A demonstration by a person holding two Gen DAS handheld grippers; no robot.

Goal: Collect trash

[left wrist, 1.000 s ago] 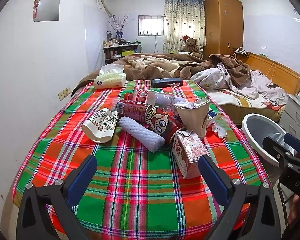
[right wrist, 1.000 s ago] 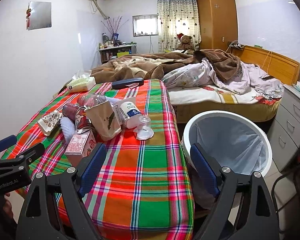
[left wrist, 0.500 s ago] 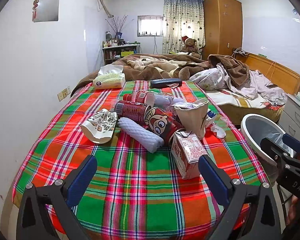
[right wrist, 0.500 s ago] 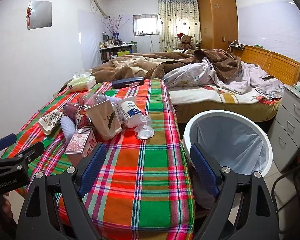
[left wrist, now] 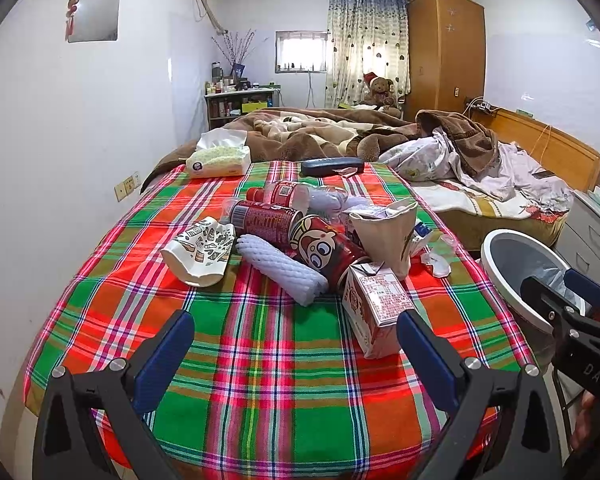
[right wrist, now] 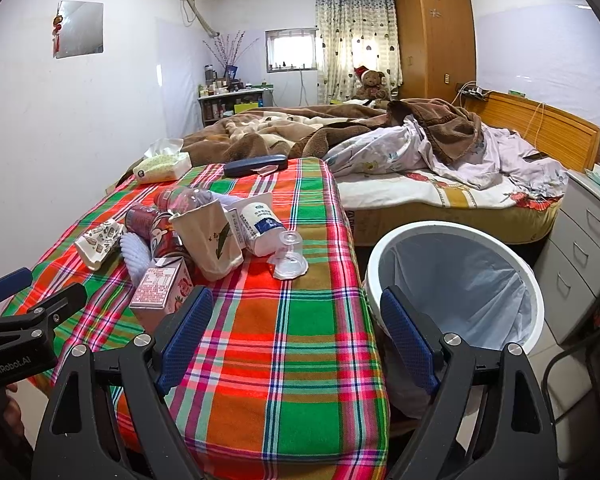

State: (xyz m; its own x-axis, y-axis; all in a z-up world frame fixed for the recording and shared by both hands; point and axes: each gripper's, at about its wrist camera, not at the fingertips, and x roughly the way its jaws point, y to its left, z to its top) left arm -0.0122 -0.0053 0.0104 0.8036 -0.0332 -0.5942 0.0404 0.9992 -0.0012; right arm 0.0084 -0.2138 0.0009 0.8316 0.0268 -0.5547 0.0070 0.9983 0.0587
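The trash sits heaped mid-table on the plaid cloth: a red cartoon can [left wrist: 332, 250], a white foam net sleeve [left wrist: 282, 270], a crumpled paper cup [left wrist: 198, 250], a beige paper bag [left wrist: 384, 236] and, nearest, a pink milk carton [left wrist: 376, 308]. Right of the table stands a white lined trash bin [right wrist: 456, 280]. The left gripper [left wrist: 296, 344] and right gripper [right wrist: 296, 324] hover with jaws wide apart, holding nothing.
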